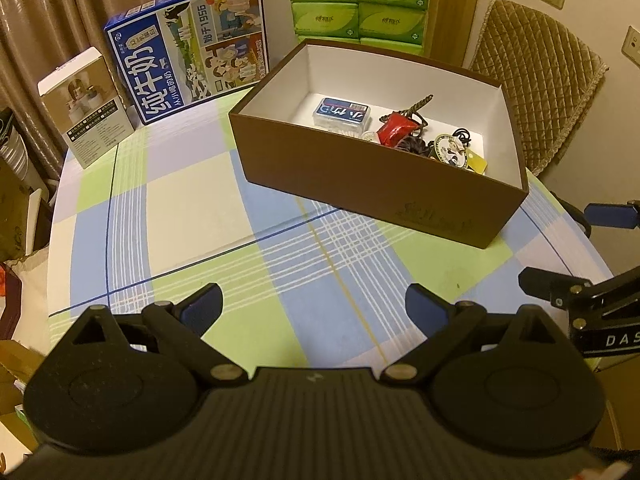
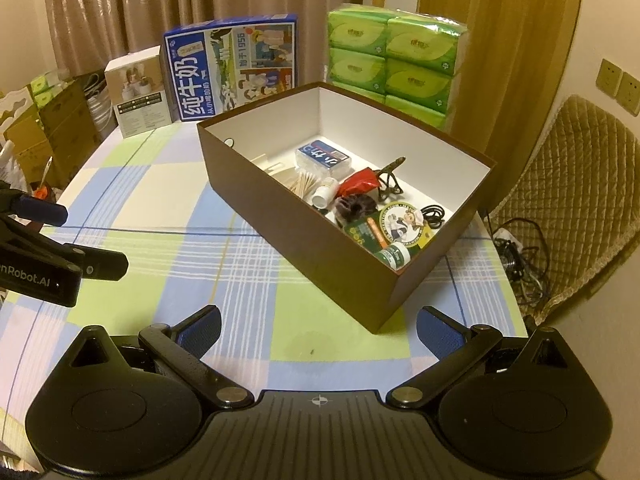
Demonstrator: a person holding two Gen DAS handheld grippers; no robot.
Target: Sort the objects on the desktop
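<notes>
A brown open box (image 1: 360, 172) (image 2: 304, 236) with a white inside stands on the checked tablecloth. It holds several small things: a clear case with a blue label (image 1: 342, 114) (image 2: 324, 160), a red packet (image 1: 394, 128) (image 2: 356, 186), a round badge (image 1: 452, 152) (image 2: 404, 226), a green jar (image 2: 394, 258), toothpicks (image 2: 306, 182) and a black cord (image 2: 434, 214). My left gripper (image 1: 314, 306) hovers open over the cloth in front of the box, nothing between its fingers. My right gripper (image 2: 318, 326) is open and empty near the box's front corner. Each gripper shows at the other view's edge.
At the table's back stand a blue milk carton box (image 1: 192, 52) (image 2: 236, 68), a small white product box (image 1: 86, 108) (image 2: 138, 92) and stacked green tissue packs (image 1: 360, 0) (image 2: 394, 52). A padded chair (image 1: 540, 92) (image 2: 572, 200) sits to the right. Cardboard boxes (image 2: 52, 124) crowd the left.
</notes>
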